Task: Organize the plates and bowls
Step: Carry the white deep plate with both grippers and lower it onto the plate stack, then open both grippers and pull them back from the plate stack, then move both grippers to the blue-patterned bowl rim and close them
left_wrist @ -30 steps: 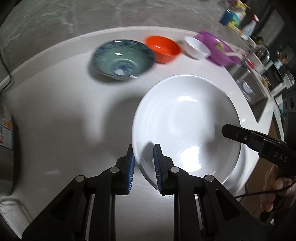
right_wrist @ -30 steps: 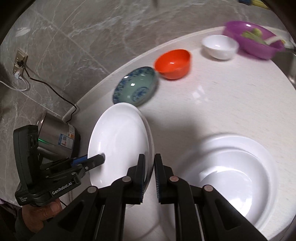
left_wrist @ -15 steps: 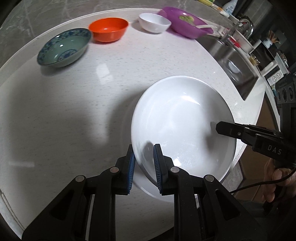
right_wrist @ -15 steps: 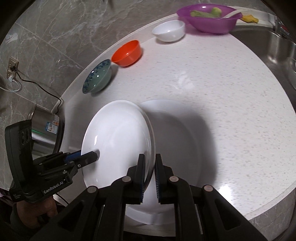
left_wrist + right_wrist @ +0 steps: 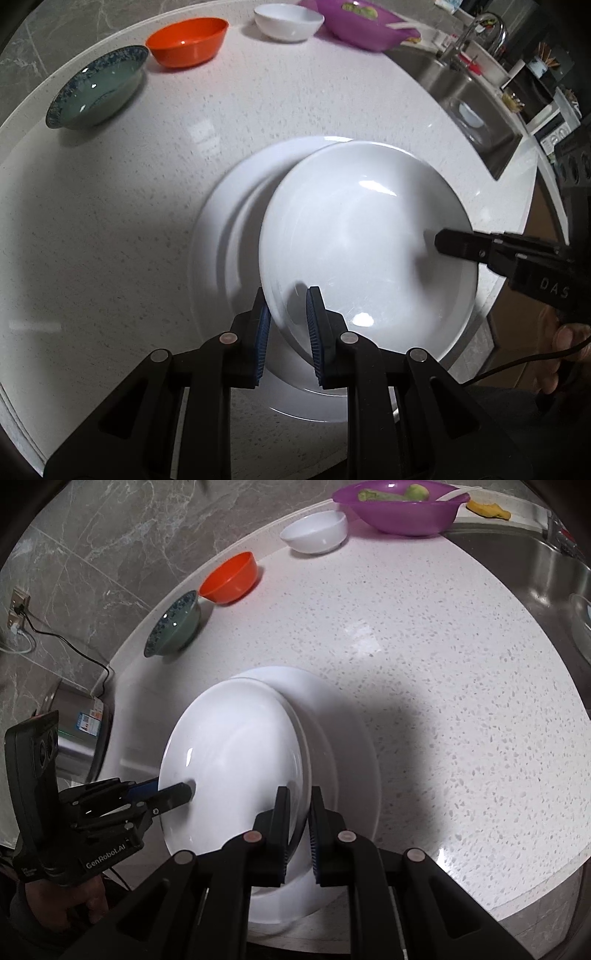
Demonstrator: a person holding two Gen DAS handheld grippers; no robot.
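Plate (image 5: pixel 369 236), glossy white, shallow, tilted above larger plate (image 5: pixel 225 236).

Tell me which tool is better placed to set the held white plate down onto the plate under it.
Neither alone, I'd judge. The left tool and right tool clamp opposite rims of the tilted held white plate, which hangs over the lower plate on the counter. Lowering with both looks safest.

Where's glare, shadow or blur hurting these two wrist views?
Left wrist: glare spots on the held plate, purple bowl smeared at the top edge. Right wrist: big dark shadow on the counter beside the plates, fisheye bending the counter edge; speckle stays sharp.
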